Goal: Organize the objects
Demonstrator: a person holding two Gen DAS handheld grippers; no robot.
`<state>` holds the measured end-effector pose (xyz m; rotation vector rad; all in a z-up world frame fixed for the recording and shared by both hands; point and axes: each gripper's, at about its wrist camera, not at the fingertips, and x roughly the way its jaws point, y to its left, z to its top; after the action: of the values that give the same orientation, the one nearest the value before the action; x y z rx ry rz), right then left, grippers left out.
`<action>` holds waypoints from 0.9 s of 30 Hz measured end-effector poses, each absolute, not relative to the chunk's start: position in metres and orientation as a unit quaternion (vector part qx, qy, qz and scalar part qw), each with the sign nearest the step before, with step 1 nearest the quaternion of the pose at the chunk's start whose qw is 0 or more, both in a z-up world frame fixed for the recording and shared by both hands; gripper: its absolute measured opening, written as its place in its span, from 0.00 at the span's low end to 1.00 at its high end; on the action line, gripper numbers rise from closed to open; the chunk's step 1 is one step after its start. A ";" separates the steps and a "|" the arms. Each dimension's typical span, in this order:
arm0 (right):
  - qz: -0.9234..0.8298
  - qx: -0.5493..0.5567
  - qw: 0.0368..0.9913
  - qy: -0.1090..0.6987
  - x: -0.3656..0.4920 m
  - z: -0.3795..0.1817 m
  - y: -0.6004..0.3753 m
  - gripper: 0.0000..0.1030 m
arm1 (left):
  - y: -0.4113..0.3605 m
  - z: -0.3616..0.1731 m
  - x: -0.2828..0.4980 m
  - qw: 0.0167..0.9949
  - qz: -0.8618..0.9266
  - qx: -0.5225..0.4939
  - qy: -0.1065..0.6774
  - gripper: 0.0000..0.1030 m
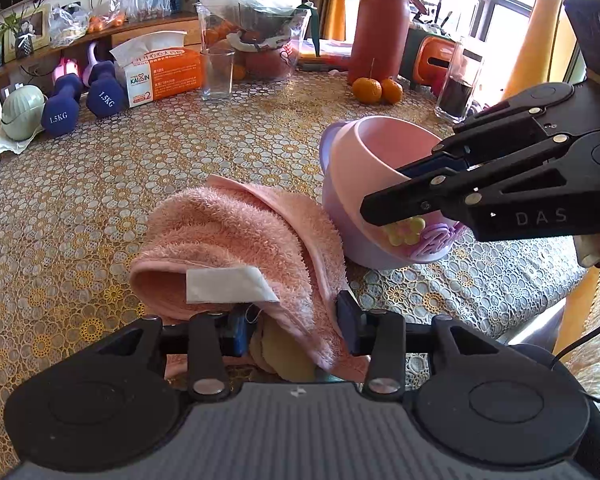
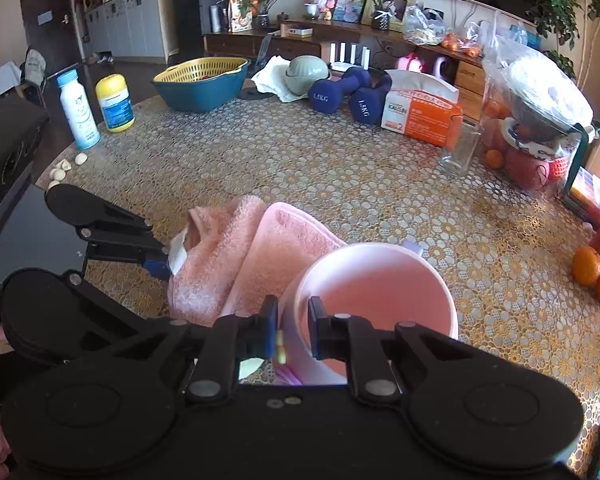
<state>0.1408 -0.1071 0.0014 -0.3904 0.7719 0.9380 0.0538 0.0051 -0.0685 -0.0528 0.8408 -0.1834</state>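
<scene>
Our right tool (image 2: 293, 330) pinches the pink cup's (image 2: 374, 280) rim; at its nine o'clock, our left tool (image 1: 296, 326) stands narrow around the towel (image 1: 236, 240).

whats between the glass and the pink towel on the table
Nothing: only bare patterned tablecloth lies between the empty glass and the pink towel. The right wrist view shows that stretch most clearly.

Bright daylight from the window (image 1: 496, 4) blows out highlights; fisheye bending at edges, both views sharp.

Both wrist views down, close, tabletop (image 1: 100, 200) shared
</scene>
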 end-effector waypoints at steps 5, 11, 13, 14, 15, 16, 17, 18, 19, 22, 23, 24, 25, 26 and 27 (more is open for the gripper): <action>0.422 -0.085 0.824 0.370 0.147 0.004 -0.142 0.11 | 0.010 -0.058 0.053 0.911 -0.092 -0.058 0.399 0.34; 0.388 0.076 0.834 0.385 0.159 -0.004 -0.201 0.11 | 0.005 -0.029 0.053 0.915 -0.142 -0.110 0.360 0.33; 0.383 0.112 0.833 0.384 0.161 -0.009 -0.216 0.11 | 0.001 -0.023 0.058 0.915 -0.159 -0.123 0.351 0.33; 0.381 0.124 0.832 0.384 0.161 -0.010 -0.221 0.11 | -0.001 -0.020 0.061 0.915 -0.161 -0.128 0.347 0.33; 0.377 0.135 0.832 0.383 0.162 -0.012 -0.225 0.11 | -0.002 -0.018 0.065 0.915 -0.164 -0.135 0.343 0.33; 0.376 0.141 0.832 0.382 0.162 -0.013 -0.227 0.11 | -0.001 -0.017 0.070 0.913 -0.167 -0.148 0.340 0.33; 0.375 0.145 0.832 0.382 0.163 -0.013 -0.229 0.11 | -0.001 -0.015 0.075 0.912 -0.168 -0.158 0.338 0.33; 0.376 0.147 0.832 0.380 0.162 -0.014 -0.229 0.11 | -0.001 -0.014 0.080 0.913 -0.166 -0.162 0.336 0.33; 0.377 0.148 0.832 0.380 0.162 -0.014 -0.230 0.11 | -0.001 -0.013 0.086 0.914 -0.162 -0.162 0.334 0.33; 0.379 0.150 0.832 0.377 0.162 -0.015 -0.230 0.11 | -0.001 -0.015 0.100 0.915 -0.157 -0.168 0.332 0.33; 0.379 0.153 0.832 0.376 0.163 -0.015 -0.231 0.11 | -0.002 -0.016 0.105 0.916 -0.153 -0.165 0.333 0.33; 0.380 0.155 0.831 0.375 0.164 -0.016 -0.232 0.12 | -0.002 -0.018 0.109 0.916 -0.149 -0.162 0.335 0.33; 0.380 0.156 0.831 0.374 0.164 -0.016 -0.233 0.12 | -0.002 -0.020 0.113 0.916 -0.146 -0.160 0.338 0.32; 0.381 0.157 0.831 0.373 0.165 -0.016 -0.235 0.12 | -0.002 -0.022 0.115 0.916 -0.144 -0.158 0.339 0.32; 0.381 0.157 0.831 0.373 0.164 -0.017 -0.235 0.12 | -0.002 -0.024 0.118 0.917 -0.141 -0.154 0.340 0.32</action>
<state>0.1645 -0.2353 -0.0167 0.3339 0.7906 0.8078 0.1181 -0.0023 -0.0239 -0.3169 0.6986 -0.2901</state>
